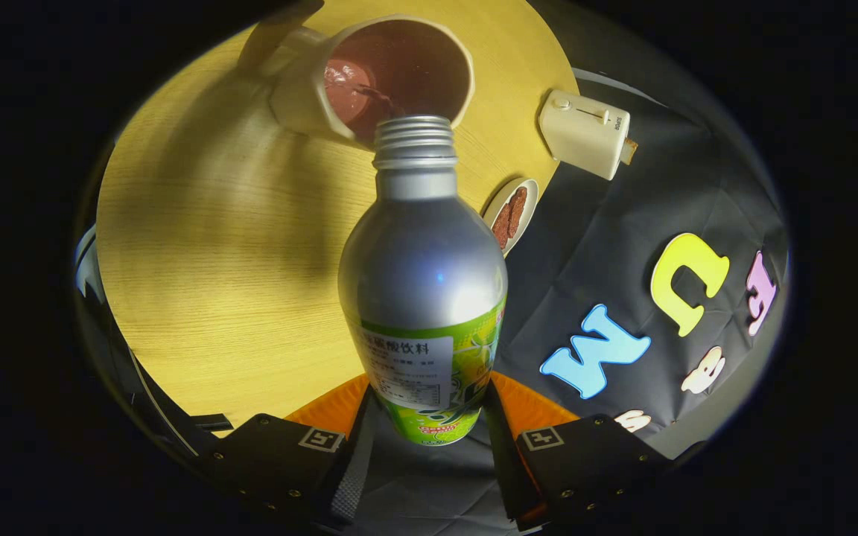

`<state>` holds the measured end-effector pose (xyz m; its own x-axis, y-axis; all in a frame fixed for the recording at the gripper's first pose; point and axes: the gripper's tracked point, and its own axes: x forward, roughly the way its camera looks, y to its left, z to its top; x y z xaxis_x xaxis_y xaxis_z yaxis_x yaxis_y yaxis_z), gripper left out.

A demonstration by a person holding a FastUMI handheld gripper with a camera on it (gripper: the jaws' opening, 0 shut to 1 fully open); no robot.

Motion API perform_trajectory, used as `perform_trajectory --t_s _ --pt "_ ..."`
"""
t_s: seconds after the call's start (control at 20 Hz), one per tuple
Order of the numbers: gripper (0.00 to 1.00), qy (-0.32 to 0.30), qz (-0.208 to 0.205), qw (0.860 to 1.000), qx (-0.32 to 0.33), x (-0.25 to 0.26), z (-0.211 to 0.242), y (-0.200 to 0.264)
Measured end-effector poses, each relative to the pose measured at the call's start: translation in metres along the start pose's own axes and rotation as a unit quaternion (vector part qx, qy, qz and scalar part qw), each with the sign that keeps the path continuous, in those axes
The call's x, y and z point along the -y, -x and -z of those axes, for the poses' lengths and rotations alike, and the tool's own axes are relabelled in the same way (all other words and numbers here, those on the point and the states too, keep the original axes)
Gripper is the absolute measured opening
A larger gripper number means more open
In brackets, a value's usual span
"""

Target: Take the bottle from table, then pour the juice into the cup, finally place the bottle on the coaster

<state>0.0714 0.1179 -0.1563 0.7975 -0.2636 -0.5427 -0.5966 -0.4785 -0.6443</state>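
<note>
Right, you are in the pour itself: the tongs [429, 432] are clamped on the lower body of the bottle [423, 283], one finger pressing each side of the label, and the bottle is tipped so its open threaded mouth hangs over the rim of the cup [369, 78]. A thin dark stream appears to run from the mouth into the cup, which already holds reddish-brown juice with some froth on it.

To do this well, keep the mouth above the inside of the cup, not above its near wall; at present it sits close to that wall, so a small drop of the wrist could send juice onto the desk [213, 260]. Tilt slowly and evenly, and watch the level as it climbs. Hold your squeeze steady, since the smooth metal bottle may slip if you ease off.

When you judge the cup full enough, bring the bottle back upright over the cup before carrying it away, so drips fall inside. Beyond the bottle on the desk lie a small dish [512, 212] with something brown on it and a white toaster [585, 134]; I cannot tell whether that dish is your coaster.
</note>
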Motion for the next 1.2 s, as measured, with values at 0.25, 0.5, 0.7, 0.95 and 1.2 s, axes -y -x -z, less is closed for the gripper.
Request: perform_trajectory --t_s 0.25,0.5,0.7,0.95,1.2 --pt "0.72 0.014 -0.002 1.0 -0.009 0.006 0.0 0.005" --pt "0.71 0.036 -0.003 0.999 -0.017 0.014 -0.002 0.008" --pt "0.71 0.048 -0.009 0.998 -0.025 0.012 -0.001 0.01" --pt "0.71 0.062 -0.02 0.997 -0.039 0.014 0.003 0.011" --pt "0.71 0.07 -0.019 0.997 -0.041 0.016 0.002 0.01"
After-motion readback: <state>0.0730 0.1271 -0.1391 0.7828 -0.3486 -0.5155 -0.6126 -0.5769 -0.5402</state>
